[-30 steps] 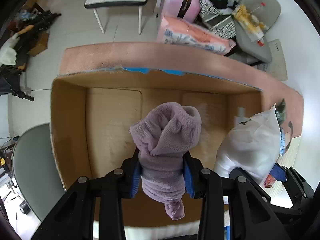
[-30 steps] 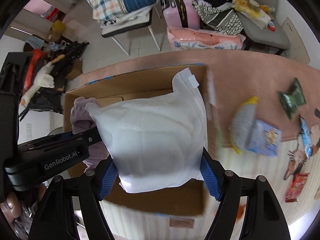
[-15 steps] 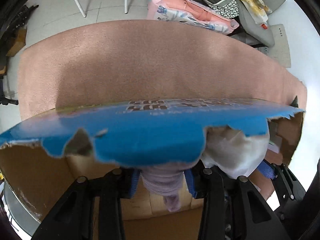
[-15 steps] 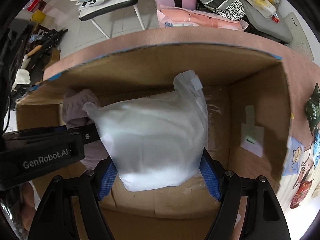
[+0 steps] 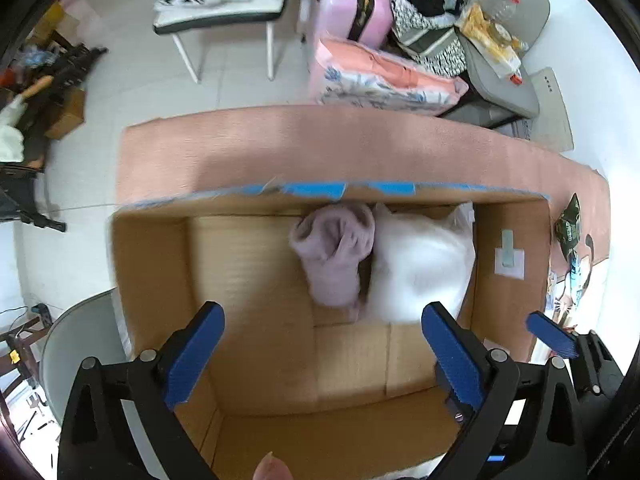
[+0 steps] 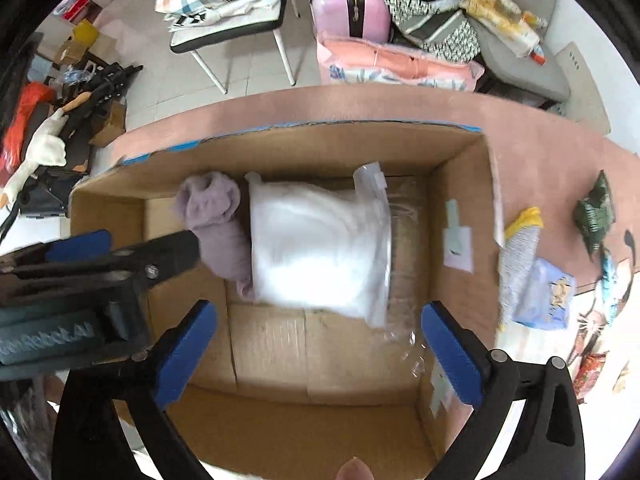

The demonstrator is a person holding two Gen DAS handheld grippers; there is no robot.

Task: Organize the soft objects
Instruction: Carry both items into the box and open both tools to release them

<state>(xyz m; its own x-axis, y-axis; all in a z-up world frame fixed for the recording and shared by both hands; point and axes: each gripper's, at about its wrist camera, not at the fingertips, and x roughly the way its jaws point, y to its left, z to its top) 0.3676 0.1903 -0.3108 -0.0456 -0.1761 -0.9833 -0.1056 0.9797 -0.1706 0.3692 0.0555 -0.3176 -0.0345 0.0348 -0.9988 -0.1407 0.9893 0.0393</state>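
An open cardboard box point(image 5: 152, 280) point(image 6: 460, 184) stands on the pink table. Inside it lie a rolled purple towel point(image 5: 334, 258) point(image 6: 218, 216) and, touching its right side, a white bagged soft pack point(image 5: 420, 268) point(image 6: 320, 244). My left gripper point(image 5: 322, 344) is open and empty above the box's near half, short of the towel. My right gripper point(image 6: 316, 336) is open and empty above the box, just short of the white pack. The left gripper's body also shows at the left of the right wrist view point(image 6: 100, 268).
Snack packets point(image 6: 592, 216) and a blue-and-yellow pack point(image 6: 536, 276) lie on the table right of the box. Beyond the table are a chair with folded bedding point(image 6: 228, 4), a pink suitcase point(image 6: 350, 0) and a pink bundle point(image 6: 400, 66). A grey chair point(image 5: 76, 344) stands at the near left.
Both grippers lowered the towel and the white pack into the box, opened and let them go, then drew back above the box. Both items now lie on the box floor.
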